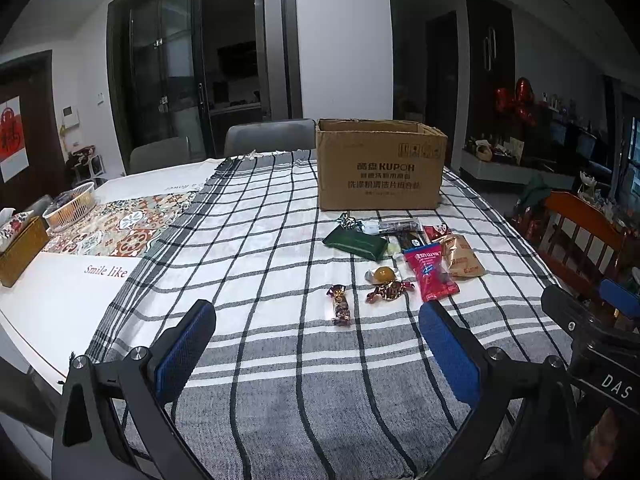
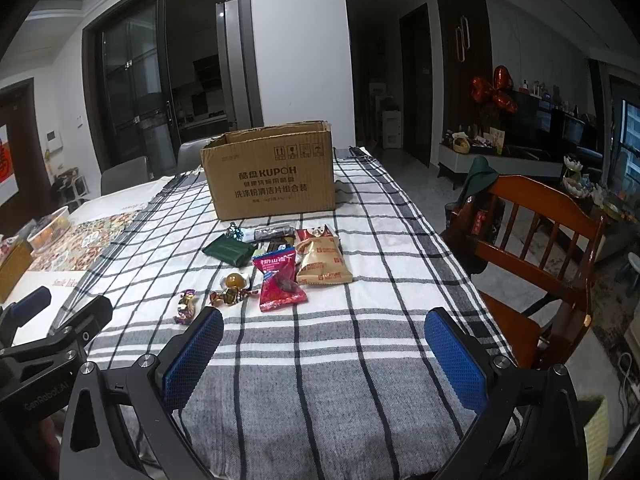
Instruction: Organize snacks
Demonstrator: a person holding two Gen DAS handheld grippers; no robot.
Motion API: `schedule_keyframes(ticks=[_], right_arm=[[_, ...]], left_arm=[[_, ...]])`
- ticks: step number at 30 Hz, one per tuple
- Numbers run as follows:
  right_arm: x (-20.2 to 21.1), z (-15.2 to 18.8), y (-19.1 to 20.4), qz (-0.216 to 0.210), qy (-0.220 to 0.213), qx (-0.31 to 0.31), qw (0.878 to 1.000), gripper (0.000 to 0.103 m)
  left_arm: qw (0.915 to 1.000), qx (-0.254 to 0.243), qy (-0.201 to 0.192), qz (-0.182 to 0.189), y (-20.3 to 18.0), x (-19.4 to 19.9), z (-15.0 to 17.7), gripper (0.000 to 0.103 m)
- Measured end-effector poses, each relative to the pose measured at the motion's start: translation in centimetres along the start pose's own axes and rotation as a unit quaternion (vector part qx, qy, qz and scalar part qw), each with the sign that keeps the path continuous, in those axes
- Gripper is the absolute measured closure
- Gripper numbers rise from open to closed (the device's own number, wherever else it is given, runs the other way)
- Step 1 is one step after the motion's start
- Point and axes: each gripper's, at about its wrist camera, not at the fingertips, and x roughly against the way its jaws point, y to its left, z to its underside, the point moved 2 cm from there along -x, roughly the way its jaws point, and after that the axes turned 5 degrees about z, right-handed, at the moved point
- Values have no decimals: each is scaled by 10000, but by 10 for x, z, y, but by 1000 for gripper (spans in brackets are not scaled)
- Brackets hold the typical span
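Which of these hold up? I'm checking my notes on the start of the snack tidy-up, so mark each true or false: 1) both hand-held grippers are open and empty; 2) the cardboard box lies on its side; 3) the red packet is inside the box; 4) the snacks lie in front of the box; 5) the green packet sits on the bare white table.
1) True: the left hand-held gripper and the right hand-held gripper are open, holding nothing.
2) False: the cardboard box stands upright, top open.
3) False: the red packet lies on the checked cloth.
4) True.
5) False: the green packet lies on the checked cloth.
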Motion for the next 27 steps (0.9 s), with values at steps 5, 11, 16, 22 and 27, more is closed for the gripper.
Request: schedule_keyframes(ticks=[5,11,16,22,27], right_arm=[[-3,-1,-1,-2,18,1,10000,1],[-1,0,-1,-3,22,3,10000,1],[0,1,0,-6,29,1,10000,1],[-1,1,0,-10,33,-5,10000,1],[-1,1,0,-9,34,-4,10000,1]], left_arm=[[10000,1,5,-6,0,0,1,0],[10000,-1,4,-1,0,0,0,0],[10000,0,7,0,0,0,0,0],[10000,-3,23,10,-1,-2,4,0],[10000,0,28,11,-1,-2,4,0]])
